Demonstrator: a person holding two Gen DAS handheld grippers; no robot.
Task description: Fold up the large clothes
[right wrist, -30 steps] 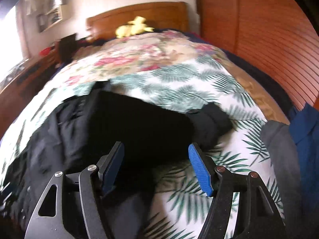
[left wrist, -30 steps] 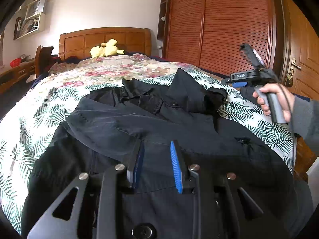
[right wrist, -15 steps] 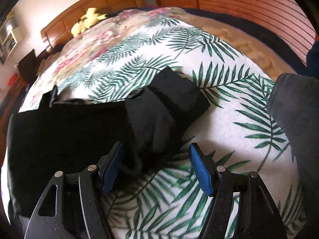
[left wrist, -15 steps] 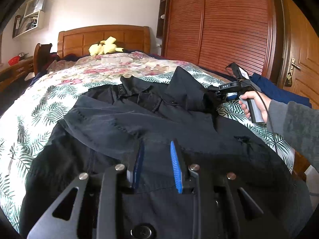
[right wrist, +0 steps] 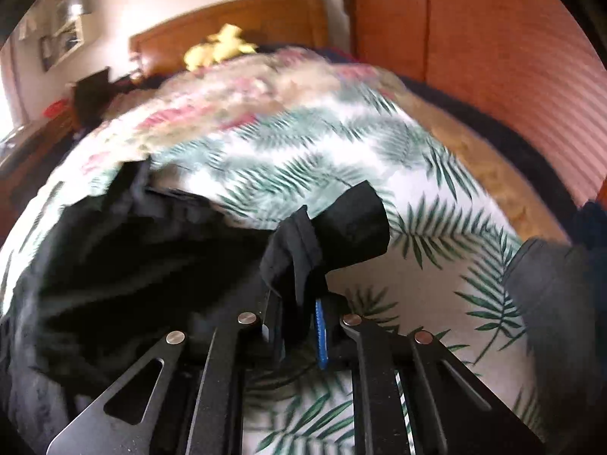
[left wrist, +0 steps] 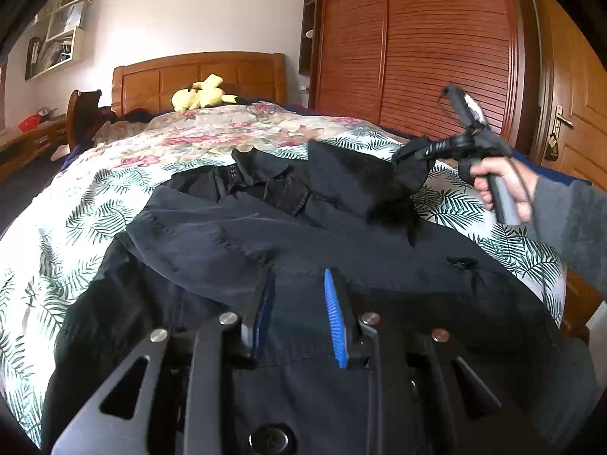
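A large black jacket (left wrist: 303,235) lies spread on the bed, collar toward the headboard. My left gripper (left wrist: 297,295) hovers low over the jacket's body, jaws a little apart with nothing between them. My right gripper (right wrist: 297,318) is shut on the cuff of the jacket's right sleeve (right wrist: 341,227) and holds it lifted off the bedspread. In the left wrist view the right gripper (left wrist: 421,151) shows at the right, with the sleeve (left wrist: 360,182) stretched up from the jacket to it.
The bedspread (left wrist: 95,204) has a palm-leaf and floral print. A yellow plush toy (left wrist: 201,93) sits by the wooden headboard (left wrist: 197,72). A slatted wooden wardrobe (left wrist: 417,45) stands right of the bed. A grey garment (right wrist: 550,284) lies at the bed's right edge.
My right gripper came down on the sleeve cuff, closed on it and lifted it up off the bedspread. My left gripper stayed in place over the jacket.
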